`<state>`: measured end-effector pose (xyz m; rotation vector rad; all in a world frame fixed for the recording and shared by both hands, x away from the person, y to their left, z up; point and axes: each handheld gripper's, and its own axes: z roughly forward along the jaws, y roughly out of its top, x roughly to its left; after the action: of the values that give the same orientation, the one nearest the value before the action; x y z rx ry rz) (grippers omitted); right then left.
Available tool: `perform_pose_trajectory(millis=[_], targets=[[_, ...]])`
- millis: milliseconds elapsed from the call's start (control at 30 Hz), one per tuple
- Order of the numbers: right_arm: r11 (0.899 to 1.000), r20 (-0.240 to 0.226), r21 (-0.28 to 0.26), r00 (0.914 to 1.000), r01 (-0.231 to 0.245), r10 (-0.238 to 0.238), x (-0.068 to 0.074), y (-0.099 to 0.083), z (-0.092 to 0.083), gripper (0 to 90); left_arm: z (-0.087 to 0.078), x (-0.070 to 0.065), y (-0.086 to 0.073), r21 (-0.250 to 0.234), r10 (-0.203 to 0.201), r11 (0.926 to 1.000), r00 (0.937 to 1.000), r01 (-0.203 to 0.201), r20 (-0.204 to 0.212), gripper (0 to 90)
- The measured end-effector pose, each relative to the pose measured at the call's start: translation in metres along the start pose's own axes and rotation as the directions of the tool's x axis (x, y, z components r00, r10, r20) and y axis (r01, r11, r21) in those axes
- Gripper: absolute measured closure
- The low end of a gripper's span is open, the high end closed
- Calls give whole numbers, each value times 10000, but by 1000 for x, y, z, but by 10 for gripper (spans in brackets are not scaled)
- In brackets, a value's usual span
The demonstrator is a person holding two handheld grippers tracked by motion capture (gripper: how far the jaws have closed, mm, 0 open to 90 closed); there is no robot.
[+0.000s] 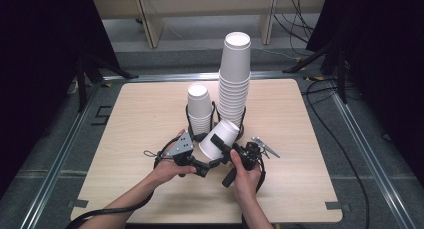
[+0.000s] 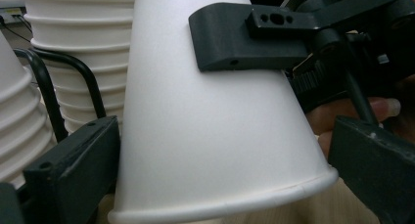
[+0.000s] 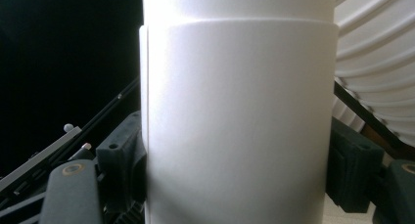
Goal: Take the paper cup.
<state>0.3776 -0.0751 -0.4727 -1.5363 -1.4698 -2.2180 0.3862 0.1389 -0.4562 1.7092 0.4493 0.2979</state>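
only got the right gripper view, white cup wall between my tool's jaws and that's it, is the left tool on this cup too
Observer: The left tool straddles the cup near its rim. I cannot tell whether it presses.
Operator: is the cup upright
Observer: No, it is tilted, with its base up and toward the stacks.
Operator: whats the ribbed white stuff on my right
Observer: A tall stack of cups. A short stack stands beside it.

paper cup [image 1: 220,138] | white, inverted, tilted | front of stacks, off table
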Motion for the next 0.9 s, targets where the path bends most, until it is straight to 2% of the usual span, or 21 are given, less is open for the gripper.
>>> perform_pose_trajectory(millis=[67, 133, 400, 433, 467, 500, 533, 567, 600, 900], targets=[[10000, 5, 2, 10000, -63, 63, 0, 0, 0, 243, 0, 1, 0, 91, 45, 9999, 10000, -45, 11, 0], [10000, 165, 22, 9999, -3, 3, 0, 0, 1, 243, 1, 1, -1, -74, -105, 9999, 9999, 105, 71, 0], [9998, -148, 61, 9997, -168, 169, 0, -1, 2, 230, 0, 2, 1, 106, -56, 9999, 9999, 55, 133, 3], [10000, -140, 44, 9999, -29, 30, 0, 0, 2, 225, -1, 3, 1, 107, -22, 9999, 9999, 20, 151, 8], [10000, -218, 15, 9997, -89, 90, 0, 0, 2, 219, -1, 3, 1, 95, -34, 9999, 9999, 32, 145, 15], [9993, -134, 84, 9993, -356, 357, 0, -1, 2, 212, -1, 2, 1, 102, -63, 9999, 9999, 62, 126, 24], [9997, -224, 37, 9995, -228, 229, -1, 0, 2, 207, -1, 3, 1, 5, -66, 10000, 9999, 66, 157, 29], [9995, -348, 55, 9989, -315, 316, -2, 0, 2, 201, 0, 3, 0, -82, -85, 9999, 9997, 87, 212, 36], [9996, -121, 54, 9996, -264, 265, -3, -1, 3, 197, -1, 3, 0, -72, -82, 9999, 9997, 84, 219, 40], [9996, -179, 57, 9994, -294, 295, -4, -1, 4, 168, -4, 3, 0, 79, 57, 10000, 10000, -57, 0, 95]])
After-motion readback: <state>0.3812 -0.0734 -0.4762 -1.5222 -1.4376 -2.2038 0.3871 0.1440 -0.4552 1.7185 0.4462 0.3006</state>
